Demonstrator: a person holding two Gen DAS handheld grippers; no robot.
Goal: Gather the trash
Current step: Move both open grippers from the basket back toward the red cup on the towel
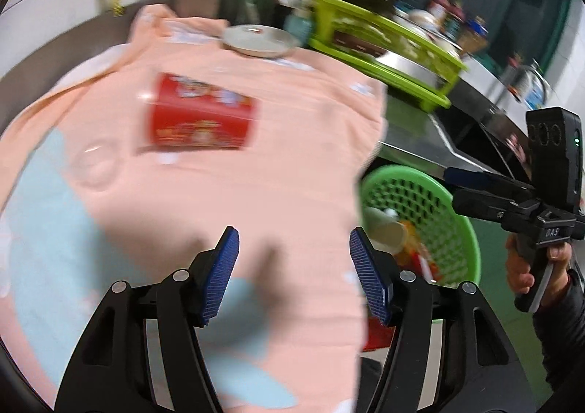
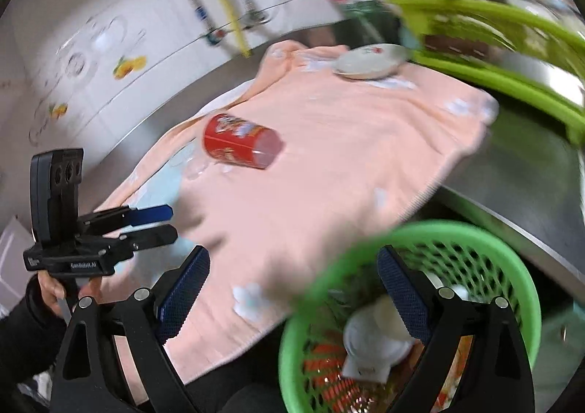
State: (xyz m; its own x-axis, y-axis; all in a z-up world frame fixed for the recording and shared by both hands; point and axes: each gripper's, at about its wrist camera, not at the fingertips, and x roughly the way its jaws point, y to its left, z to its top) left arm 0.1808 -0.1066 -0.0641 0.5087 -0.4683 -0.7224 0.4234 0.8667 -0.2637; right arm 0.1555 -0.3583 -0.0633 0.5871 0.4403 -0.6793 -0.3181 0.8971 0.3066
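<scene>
A red printed cup (image 1: 203, 116) (image 2: 241, 142) lies on its side on a peach cloth (image 1: 278, 164) (image 2: 329, 157). Close beside it lies a clear plastic piece (image 1: 95, 165) (image 2: 190, 164). A green mesh basket (image 1: 464, 226) (image 2: 449, 230) stands off the cloth's near right edge. It holds a white cup (image 2: 373, 340) and orange wrappers. My left gripper (image 1: 294, 266) (image 2: 172, 222) hovers open over the cloth with nothing between its blue pads. My right gripper (image 2: 292, 285) (image 1: 450, 183) stands open at the basket's rim, also bare.
A white plate (image 1: 259, 40) (image 2: 369, 62) sits at the cloth's far end. A lime green dish rack (image 1: 387, 47) (image 2: 504, 47) with dishes stands on the steel counter (image 1: 413, 135) to the right. Tiled wall behind. The views are blurred by motion.
</scene>
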